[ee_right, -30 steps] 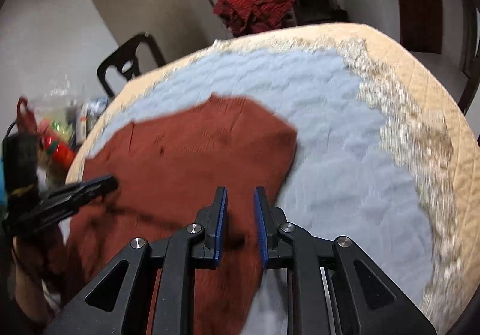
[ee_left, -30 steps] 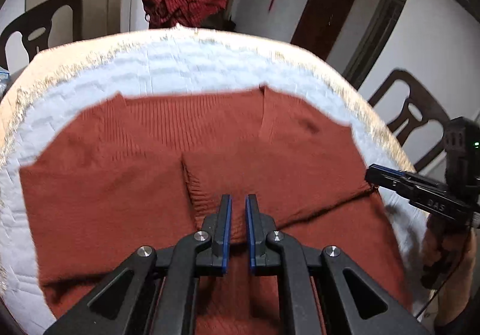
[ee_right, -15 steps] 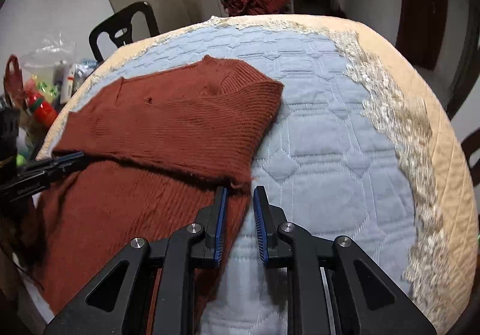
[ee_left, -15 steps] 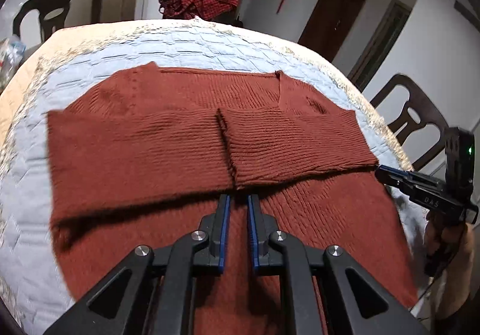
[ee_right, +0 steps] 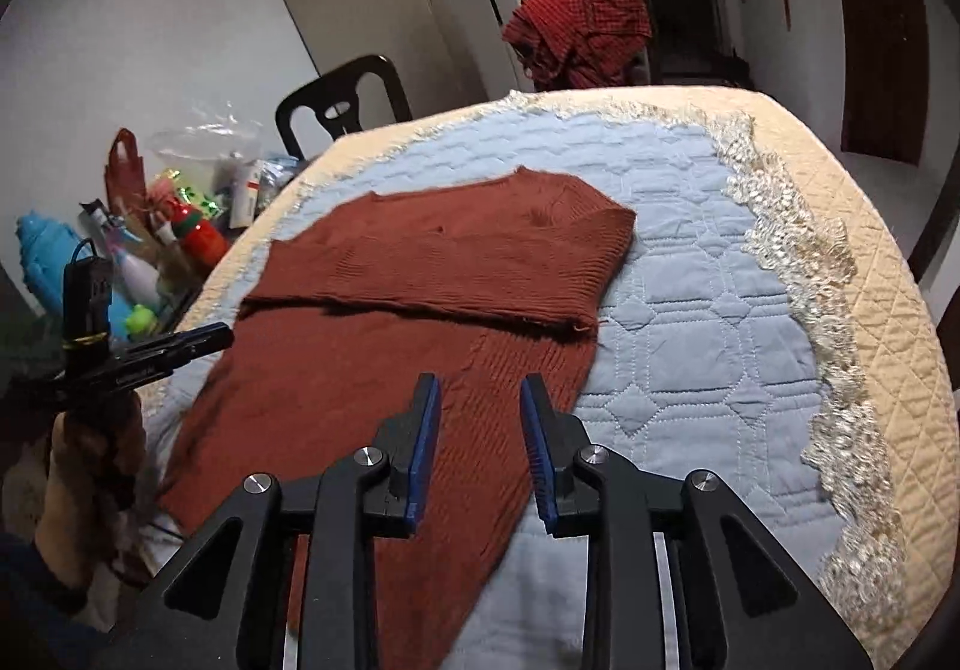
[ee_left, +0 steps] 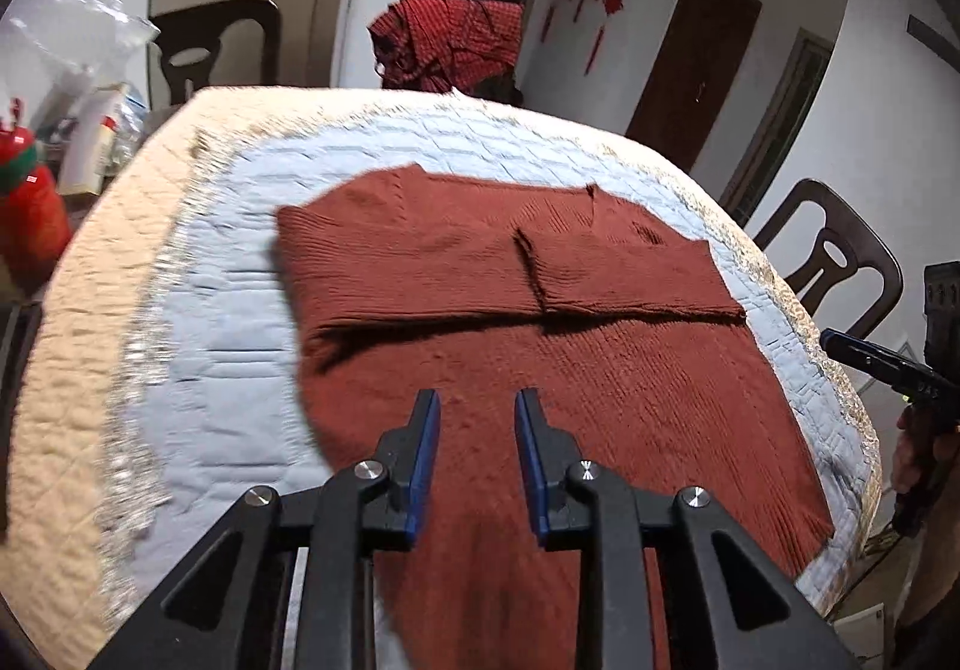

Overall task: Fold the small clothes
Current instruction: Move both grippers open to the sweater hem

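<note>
Left wrist view: quilted table cover [ee_left: 216,274], dark chairs [ee_left: 840,262], white walls.

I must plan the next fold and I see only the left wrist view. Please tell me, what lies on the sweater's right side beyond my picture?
Observer: In the right wrist view the sweater ends on bare blue quilt; a broad strip lies free up to the lace trim.
Operator: Is the right gripper holding cloth?
Observer: No. The right gripper has nothing between its pads; its jaws are opening above the sweater's right edge.
Operator: Is the right sleeve folded?
Observer: Yes, the right sleeve lies folded across the chest, its lower edge frayed.
</note>
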Available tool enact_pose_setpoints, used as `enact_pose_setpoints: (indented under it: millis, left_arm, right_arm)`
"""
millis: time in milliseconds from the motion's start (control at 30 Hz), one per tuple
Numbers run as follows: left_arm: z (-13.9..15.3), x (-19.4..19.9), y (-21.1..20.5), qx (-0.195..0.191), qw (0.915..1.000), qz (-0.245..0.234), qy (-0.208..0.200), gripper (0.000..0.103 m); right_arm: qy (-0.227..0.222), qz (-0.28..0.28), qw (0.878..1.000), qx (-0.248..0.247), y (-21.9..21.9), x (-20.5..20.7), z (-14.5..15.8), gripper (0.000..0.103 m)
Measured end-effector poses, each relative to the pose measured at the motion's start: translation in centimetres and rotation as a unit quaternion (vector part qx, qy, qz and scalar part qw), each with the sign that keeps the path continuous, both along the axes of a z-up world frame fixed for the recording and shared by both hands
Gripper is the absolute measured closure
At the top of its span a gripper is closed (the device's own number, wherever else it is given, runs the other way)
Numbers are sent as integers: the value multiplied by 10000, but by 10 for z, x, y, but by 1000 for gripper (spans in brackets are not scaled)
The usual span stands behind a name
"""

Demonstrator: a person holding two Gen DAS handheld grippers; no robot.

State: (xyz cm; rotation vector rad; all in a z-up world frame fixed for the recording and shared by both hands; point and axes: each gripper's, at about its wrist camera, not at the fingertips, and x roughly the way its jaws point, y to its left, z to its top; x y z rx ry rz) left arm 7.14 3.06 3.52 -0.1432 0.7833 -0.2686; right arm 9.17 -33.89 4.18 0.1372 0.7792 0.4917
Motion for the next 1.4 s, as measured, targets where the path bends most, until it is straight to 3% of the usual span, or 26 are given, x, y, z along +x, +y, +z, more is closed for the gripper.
enact_pose_setpoints:
  millis: [67,133,600,867,1167,1400]
  left_arm:
    - [5,-11,5,13,9999,48,-92,65]
    - [7,-21,8,9,9999,76,-137,64]
    - [-25,-78,19,-364,9986,173,331,63]
    - [-19,-95,22,-199,9992,104,328,56]
    - [-40,-106,9,-519,9967,116,607,54]
    - [-44,-107,10,-925,9941,137,545,54]
  right_arm:
    - [4,-22,10000,8,-4,-7,2,66]
    - [-10,-18,10000,58,-6,-15,3,63]
    - [945,60,9938,581,-5,-66,-57,62]
    - [1114,309,9907,717,-5,-77,-60,62]
    - [1164,328,9890,850,2,-83,-63,62]
    - [1232,361,9862,1046,4,-86,-65,62]
